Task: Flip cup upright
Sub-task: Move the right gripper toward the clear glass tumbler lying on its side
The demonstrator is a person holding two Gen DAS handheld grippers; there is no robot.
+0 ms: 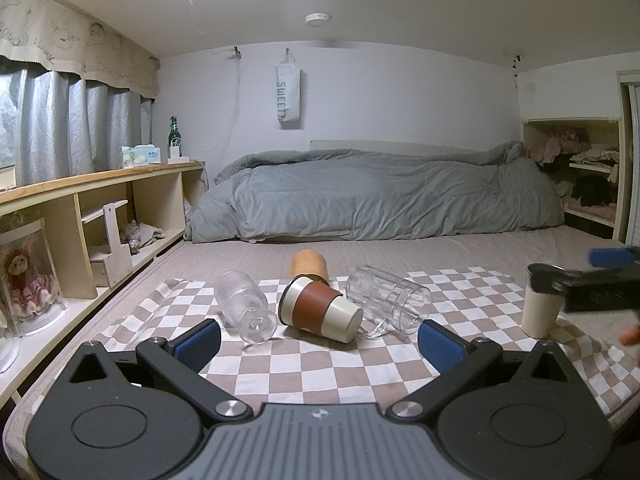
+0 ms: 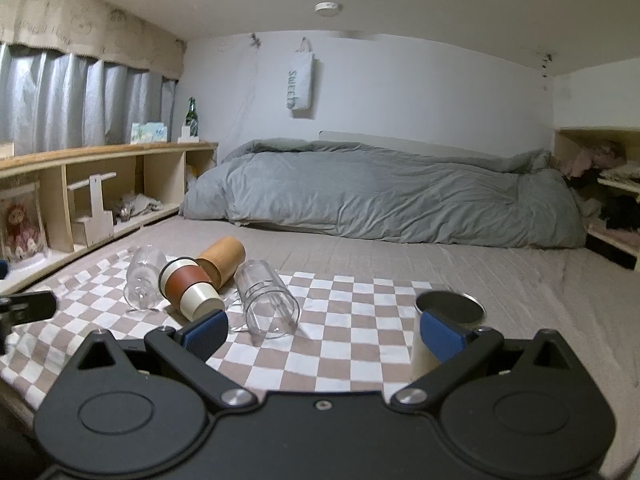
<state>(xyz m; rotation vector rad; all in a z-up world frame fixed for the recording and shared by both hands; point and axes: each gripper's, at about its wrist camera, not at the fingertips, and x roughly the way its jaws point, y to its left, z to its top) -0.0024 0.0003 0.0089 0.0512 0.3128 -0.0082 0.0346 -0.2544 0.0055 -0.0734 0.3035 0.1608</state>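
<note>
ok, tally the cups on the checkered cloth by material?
Clear glass, lying down: 2 (ribbed glass, handled mug)
Cream: 2 (brown-sleeved cup lying down, steel-lined cup upright)
Wooden, lying down: 1 (wooden cup)
Total: 5

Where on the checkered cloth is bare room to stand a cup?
Free: the checkered cloth between the clear mug and the upright cream cup. Crowded: the left, where ribbed glass, brown-sleeved cup and wooden cup lie tipped together.
</note>
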